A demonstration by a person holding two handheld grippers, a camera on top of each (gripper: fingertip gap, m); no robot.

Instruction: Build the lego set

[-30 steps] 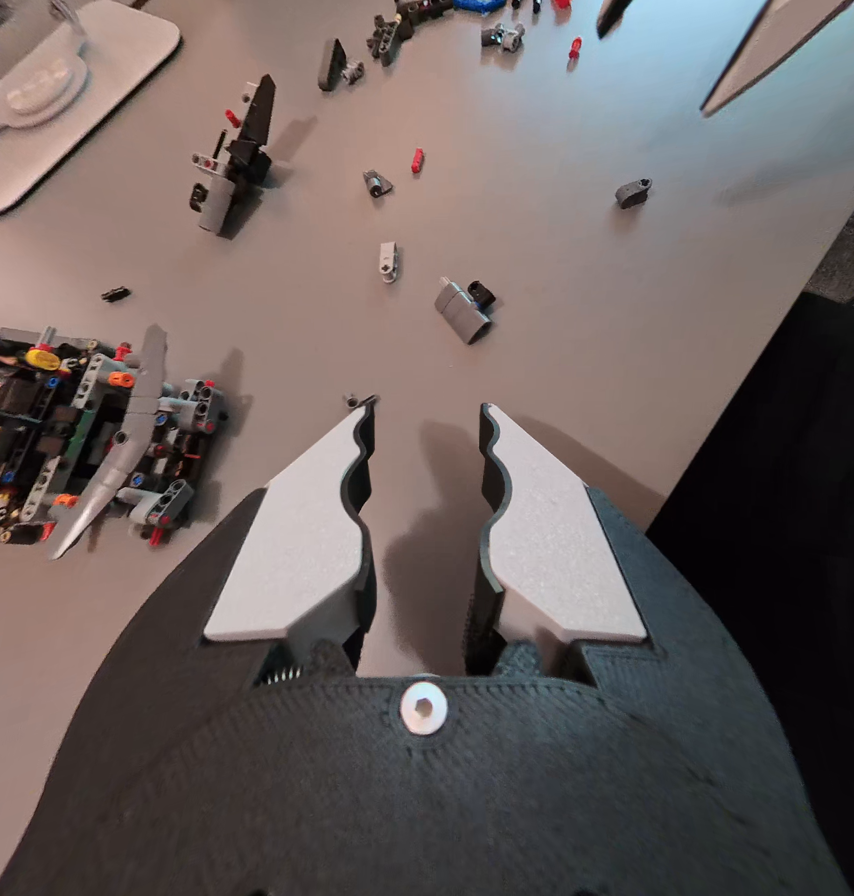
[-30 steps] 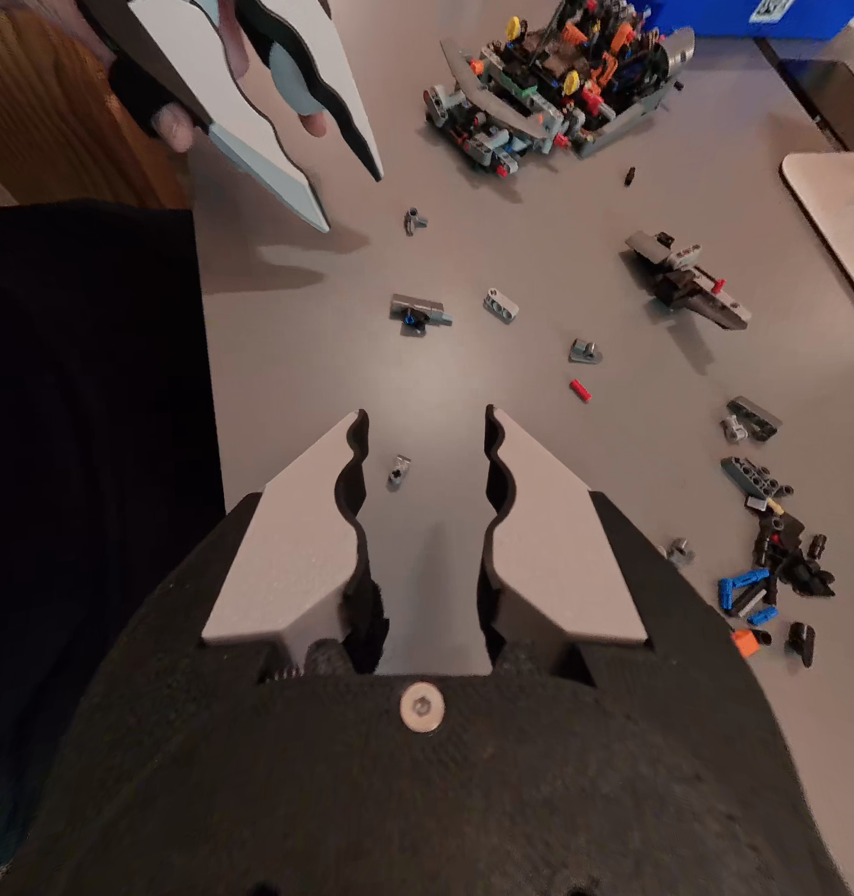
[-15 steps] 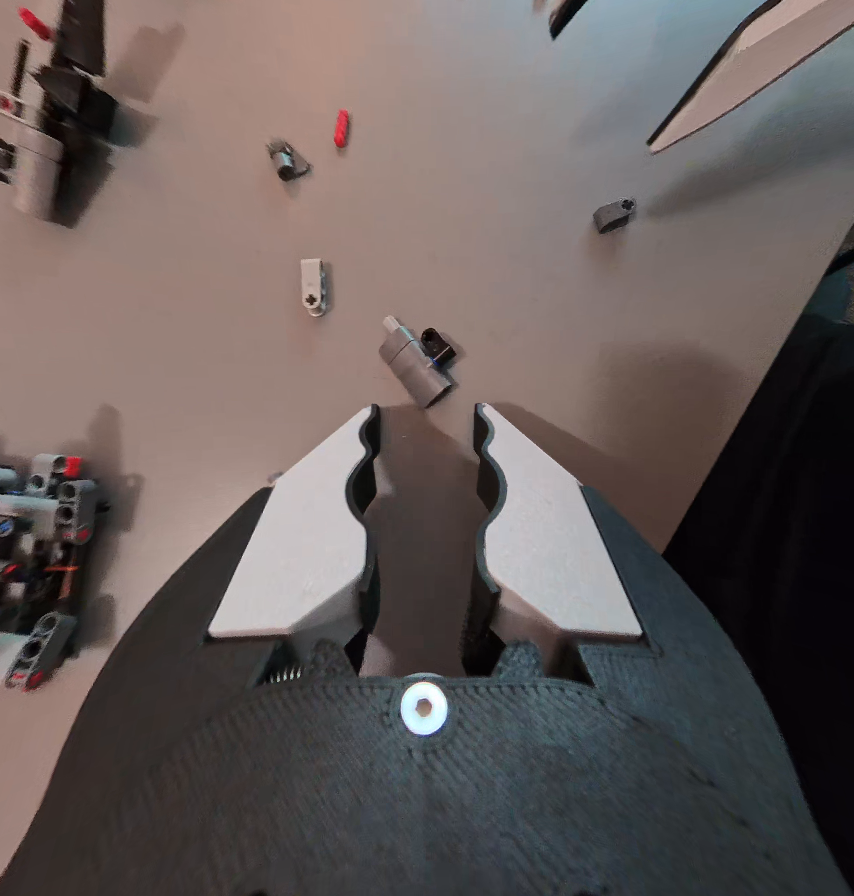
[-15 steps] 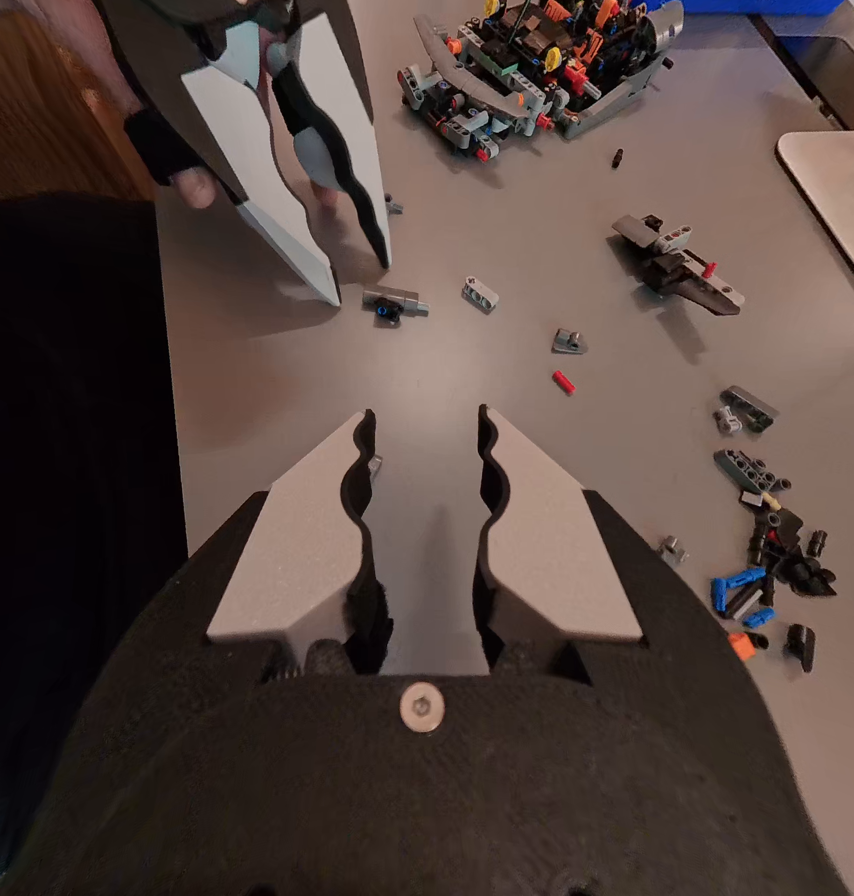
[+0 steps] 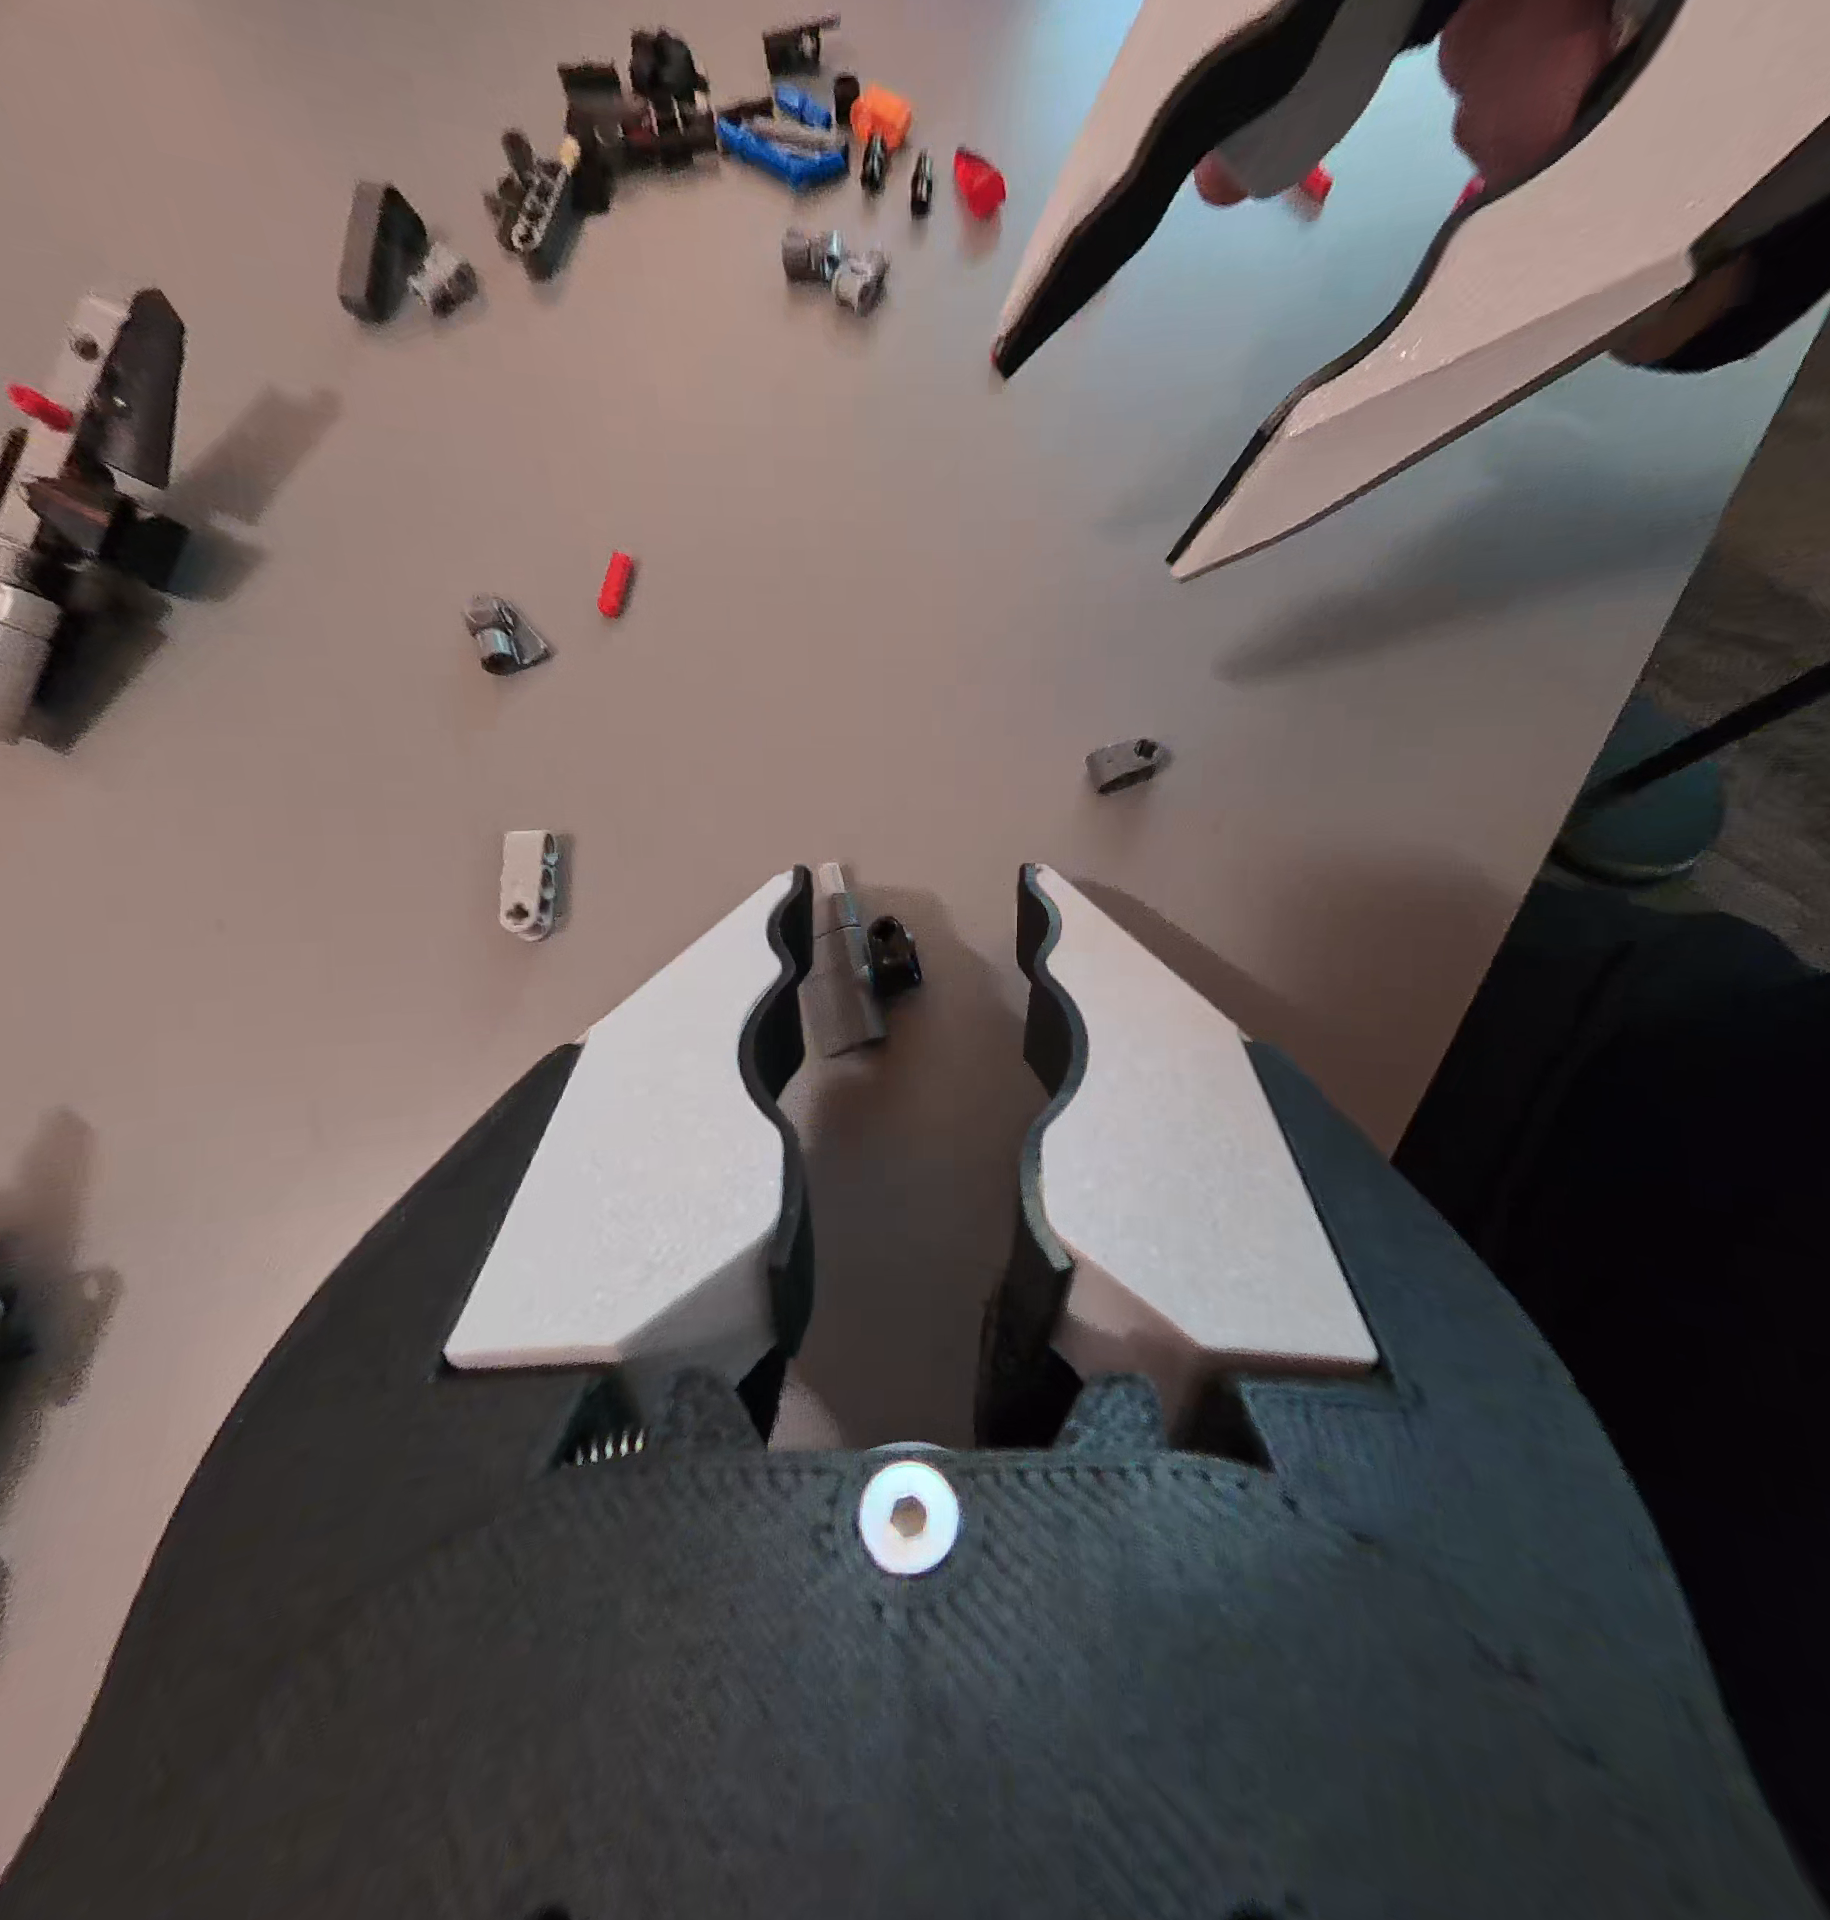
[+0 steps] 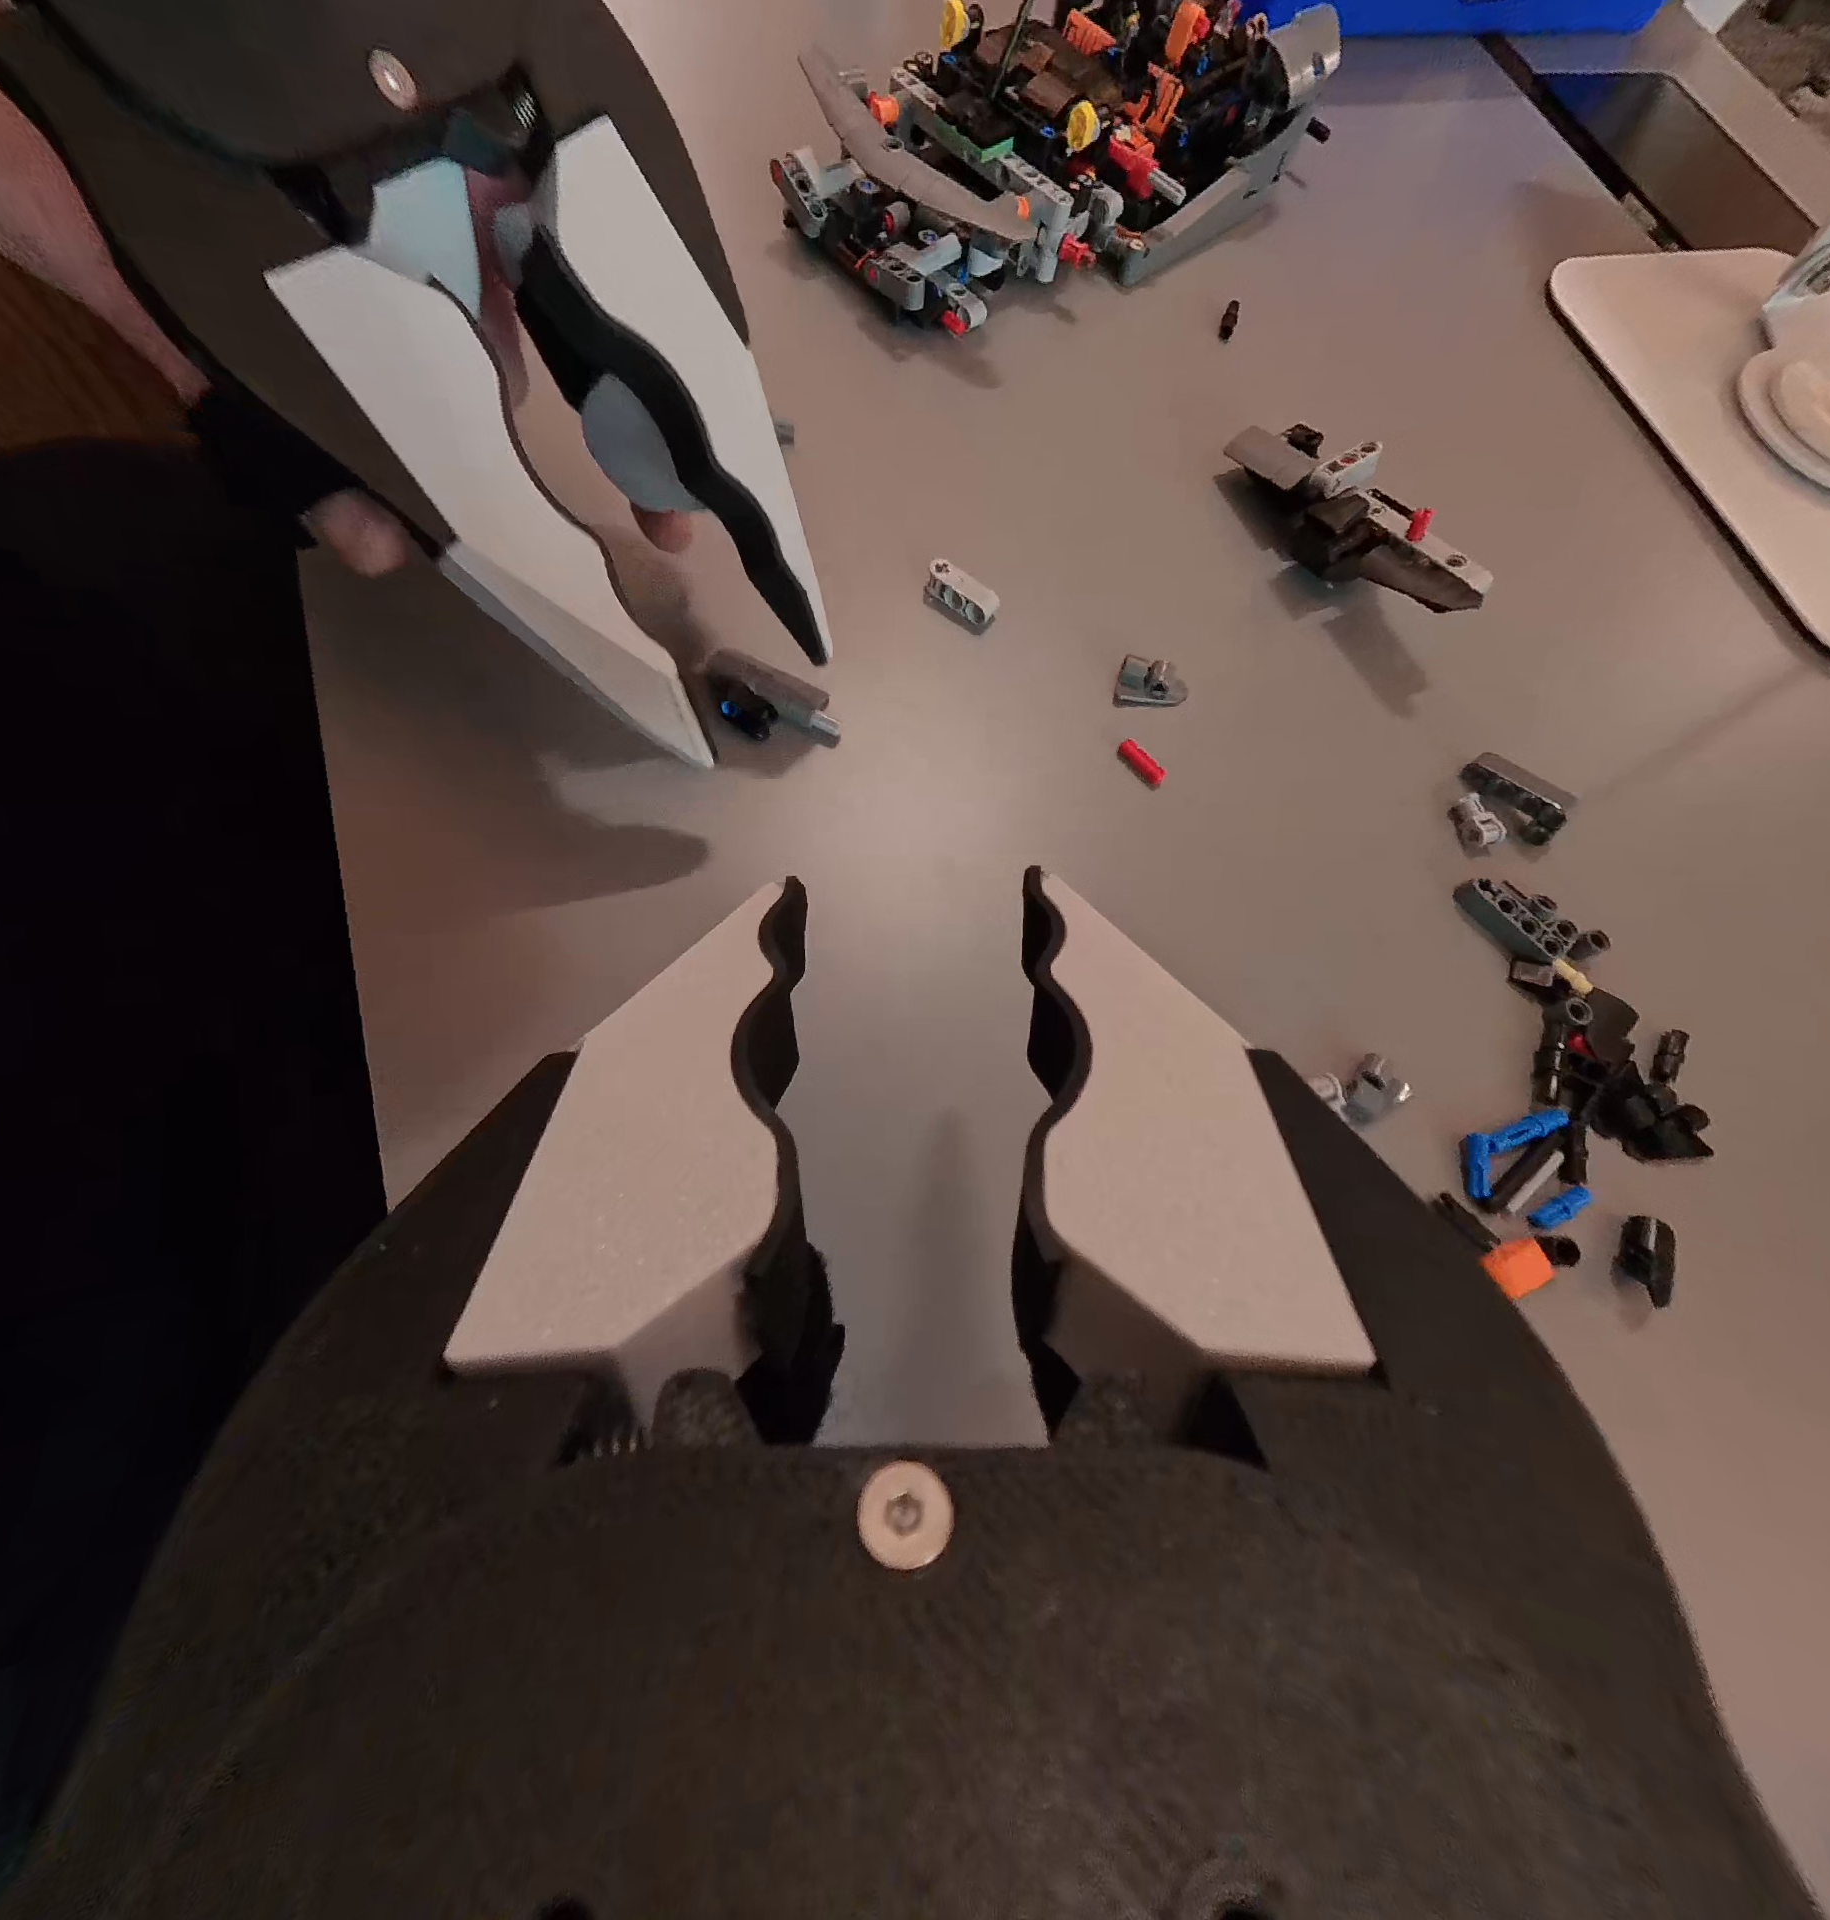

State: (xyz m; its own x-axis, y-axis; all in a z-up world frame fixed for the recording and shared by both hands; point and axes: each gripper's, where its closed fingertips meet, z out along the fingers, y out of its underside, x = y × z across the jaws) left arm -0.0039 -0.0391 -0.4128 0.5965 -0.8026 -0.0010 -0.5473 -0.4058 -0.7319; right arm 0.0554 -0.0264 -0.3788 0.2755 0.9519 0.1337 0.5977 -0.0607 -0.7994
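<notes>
Jaws of the left gripper (image 5: 916,894) are held apart around the grey part (image 5: 841,987) for pickup; right gripper (image 6: 911,894) is parted, empty.

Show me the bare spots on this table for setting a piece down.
Bare: the stretch ahead of the right tongs, bordered by the red pin and the table edge. Also between the car build and the grey beam. Crowded: the loose-parts pile.

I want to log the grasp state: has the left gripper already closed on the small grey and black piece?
No, the left gripper is open, and the small grey and black piece lies on the table between its fingers.
</notes>
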